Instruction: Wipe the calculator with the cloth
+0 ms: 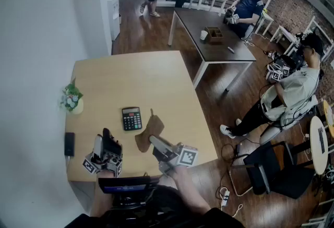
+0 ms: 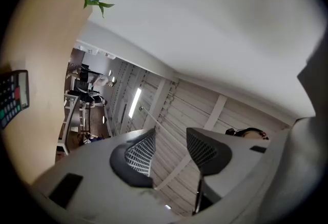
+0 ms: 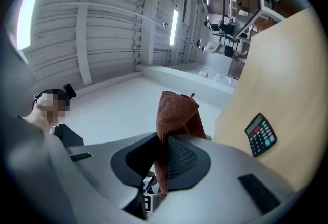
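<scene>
Right gripper (image 3: pixel 166 148) clamps a fold of the brown cloth (image 3: pixel 177 115) between its jaws - the cloth sticks up past the tips, just right of the calculator (image 1: pixel 131 118) in the head view. Left gripper (image 2: pixel 171 148) is tilted up with jaws apart and nothing between them, held near the front left of the table (image 1: pixel 156 75). Calculator lies flat, face up, near the table's front - apart from both grippers, with a small plant (image 1: pixel 71 99) at the left edge.
</scene>
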Demonstrator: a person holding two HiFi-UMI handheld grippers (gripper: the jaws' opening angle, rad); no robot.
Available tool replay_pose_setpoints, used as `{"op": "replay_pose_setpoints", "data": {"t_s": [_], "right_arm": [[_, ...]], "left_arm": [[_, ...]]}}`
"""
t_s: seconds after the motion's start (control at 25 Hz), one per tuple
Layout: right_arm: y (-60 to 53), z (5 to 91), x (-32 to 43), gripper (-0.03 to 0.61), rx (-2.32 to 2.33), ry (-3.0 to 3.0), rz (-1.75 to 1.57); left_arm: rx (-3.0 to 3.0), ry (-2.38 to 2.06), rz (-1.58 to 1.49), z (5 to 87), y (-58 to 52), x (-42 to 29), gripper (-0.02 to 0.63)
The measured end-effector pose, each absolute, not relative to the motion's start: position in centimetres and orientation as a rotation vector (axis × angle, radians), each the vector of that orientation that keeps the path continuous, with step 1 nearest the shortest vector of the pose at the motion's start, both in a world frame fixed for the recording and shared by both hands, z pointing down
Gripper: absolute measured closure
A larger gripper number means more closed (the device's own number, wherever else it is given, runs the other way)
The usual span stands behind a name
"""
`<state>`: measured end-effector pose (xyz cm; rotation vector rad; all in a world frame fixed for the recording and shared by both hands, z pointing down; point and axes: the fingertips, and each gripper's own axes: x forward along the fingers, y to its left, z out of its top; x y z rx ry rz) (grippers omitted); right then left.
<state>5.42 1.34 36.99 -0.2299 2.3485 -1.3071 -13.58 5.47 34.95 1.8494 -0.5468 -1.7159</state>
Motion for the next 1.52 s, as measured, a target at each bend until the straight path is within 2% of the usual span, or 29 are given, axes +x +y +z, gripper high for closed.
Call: {"op": "replay_pose_setpoints", "data": {"t_s": [0.24, 0.4, 0.56, 0.88, 1.28, 1.52], "right_arm": [[-0.7, 40.2, -1.8, 0.534, -0.343, 2.576, -1.266], [0.7, 45.3, -1.6, 0.534, -0.646, 2.718, -1.356], [-2.2, 48.7, -2.2, 0.534, -0.773, 2.865, -1.296], [-6.5, 54.3, -4.5, 0.534, -0.774, 3.140, -1.245], [-12.4, 62.8, -15.1, 0.534, -0.526, 3.319, -1.468], [-14.3, 66.7, -16.0, 0.532, -0.575, 3.494, -1.413]], "left_arm": [[1.876, -0.494, -1.692, 34.5, 3.7, -19.4, 0.414], [1.770, -0.628, -1.716, 39.5, 5.0, -23.5, 0.414], [1.771, -0.662, -1.707, 41.6, 3.0, -25.7, 0.414], [1.849, -0.783, -1.431, 42.8, 1.2, -20.7, 0.417], [1.661, -0.917, -1.166, 58.7, -2.3, -17.6, 0.422], [1.597, -0.865, -1.130, 63.4, -3.4, -16.7, 0.456]]}}
